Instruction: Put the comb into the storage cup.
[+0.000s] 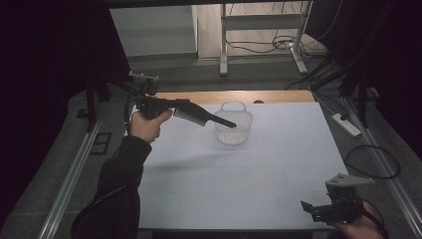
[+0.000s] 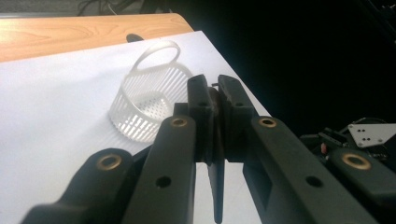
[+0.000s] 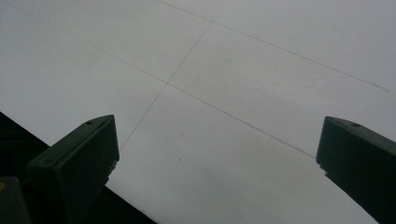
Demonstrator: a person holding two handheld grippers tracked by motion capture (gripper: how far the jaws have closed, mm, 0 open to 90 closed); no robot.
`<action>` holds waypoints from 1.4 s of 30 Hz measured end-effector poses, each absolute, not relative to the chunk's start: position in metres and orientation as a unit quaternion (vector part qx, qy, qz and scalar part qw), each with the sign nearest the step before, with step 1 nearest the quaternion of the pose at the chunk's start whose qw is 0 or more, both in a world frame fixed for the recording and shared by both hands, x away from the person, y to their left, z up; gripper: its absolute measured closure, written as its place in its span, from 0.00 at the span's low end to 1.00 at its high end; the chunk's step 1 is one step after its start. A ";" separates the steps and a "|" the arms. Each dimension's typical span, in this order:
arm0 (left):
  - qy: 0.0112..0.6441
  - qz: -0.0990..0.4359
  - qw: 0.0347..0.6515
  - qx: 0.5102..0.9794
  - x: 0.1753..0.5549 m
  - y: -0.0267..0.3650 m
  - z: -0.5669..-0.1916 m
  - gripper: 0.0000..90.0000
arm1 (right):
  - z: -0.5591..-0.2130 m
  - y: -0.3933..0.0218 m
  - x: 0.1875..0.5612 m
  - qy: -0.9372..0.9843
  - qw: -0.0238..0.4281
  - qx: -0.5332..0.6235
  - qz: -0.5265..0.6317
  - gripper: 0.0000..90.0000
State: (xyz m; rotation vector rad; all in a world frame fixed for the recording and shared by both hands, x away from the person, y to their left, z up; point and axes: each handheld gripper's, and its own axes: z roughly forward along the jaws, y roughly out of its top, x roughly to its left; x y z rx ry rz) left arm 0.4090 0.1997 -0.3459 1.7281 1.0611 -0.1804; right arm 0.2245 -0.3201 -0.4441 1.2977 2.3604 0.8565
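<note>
High view: white table [image 1: 239,184] with a strip of bare wood along its far edge. The left hand [image 1: 147,125] is raised above the far-left part of the table and carries the left gripper [image 1: 176,107], which points to the right. Its jaws are closed on a black comb [image 1: 201,116]; the toothed part sits next to the jaws and the thin handle reaches right, its tip in front of the near rim of a small clear slatted basket [image 1: 234,127]. The basket stands upright on the far-centre of the table, its loop handle up. Whether the comb tip touches the rim or only overlaps it in this view, I cannot tell. The right gripper [image 1: 318,209] is low at the near-right corner of the table, grey plate on top, pointing left, jaws apart.

Left gripper view: both black jaws of the left gripper [image 2: 213,100] are pressed together on the comb [image 2: 216,186], seen edge-on as a thin dark blade hanging below the clamp. The basket [image 2: 144,102] stands just beyond and left of the jaw tips. The other gripper's plate shows at lower right.

Right gripper view: the right gripper [image 3: 217,154] has its jaws wide apart with nothing between them, above the white table [image 3: 233,79] near its edge.
</note>
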 end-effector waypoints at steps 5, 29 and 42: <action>0.446 -0.072 0.521 0.724 0.415 0.195 -0.346 0.94 | -0.444 -0.320 0.224 0.825 0.157 0.454 0.298 0.00; 0.466 -0.062 0.507 0.722 0.442 0.179 -0.358 0.94 | -0.444 -0.321 0.224 0.823 0.156 0.454 0.305 0.00; 0.472 -0.060 0.499 0.724 0.455 0.167 -0.369 0.94 | -0.444 -0.321 0.224 0.825 0.152 0.451 0.304 0.00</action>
